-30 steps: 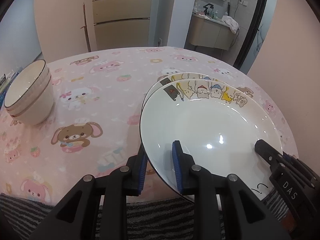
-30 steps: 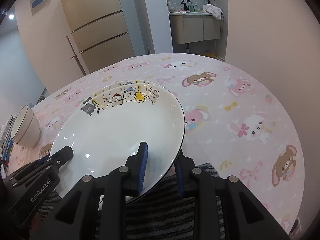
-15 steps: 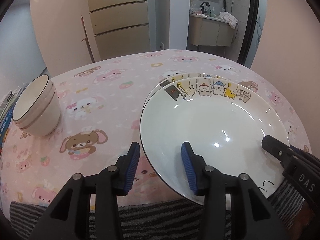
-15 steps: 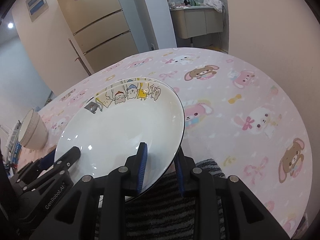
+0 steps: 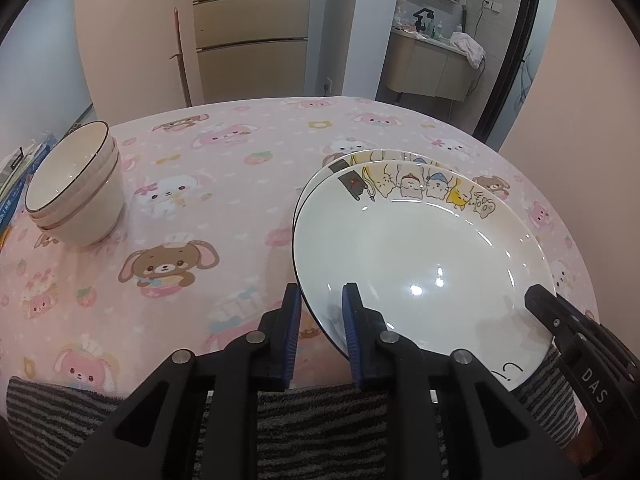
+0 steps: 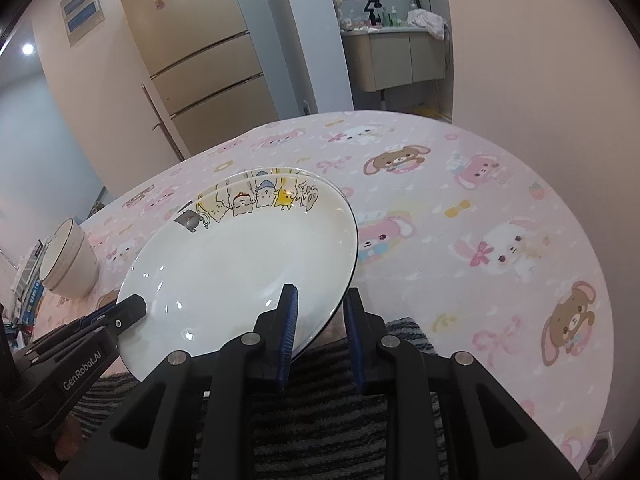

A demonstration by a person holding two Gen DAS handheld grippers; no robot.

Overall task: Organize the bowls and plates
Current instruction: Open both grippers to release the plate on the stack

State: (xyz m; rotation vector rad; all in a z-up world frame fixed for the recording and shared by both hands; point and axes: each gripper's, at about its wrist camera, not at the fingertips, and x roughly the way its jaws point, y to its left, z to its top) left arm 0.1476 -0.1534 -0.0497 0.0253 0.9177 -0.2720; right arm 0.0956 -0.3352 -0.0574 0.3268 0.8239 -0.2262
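A white plate with cartoon cats on its far rim (image 5: 420,252) is held tilted over a second matching plate (image 5: 372,157) that lies on the pink table. My left gripper (image 5: 320,320) is shut on the top plate's near-left rim. My right gripper (image 6: 320,320) is shut on the same plate (image 6: 248,256) at its near-right rim. Each gripper shows in the other's view, the right one (image 5: 568,328) and the left one (image 6: 116,316). A stack of cream bowls (image 5: 76,192) stands at the table's left, also in the right wrist view (image 6: 68,260).
The round table has a pink animal-print cloth (image 5: 224,184). Books (image 5: 12,176) lie at its left edge beside the bowls. A striped grey cloth (image 5: 320,420) hangs at the near edge. A wall (image 6: 540,60) stands close on the right.
My left gripper was shut on the plate, opened half a second ago, and has closed on the rim again. The right gripper kept its grip. Both cameras rose a little.
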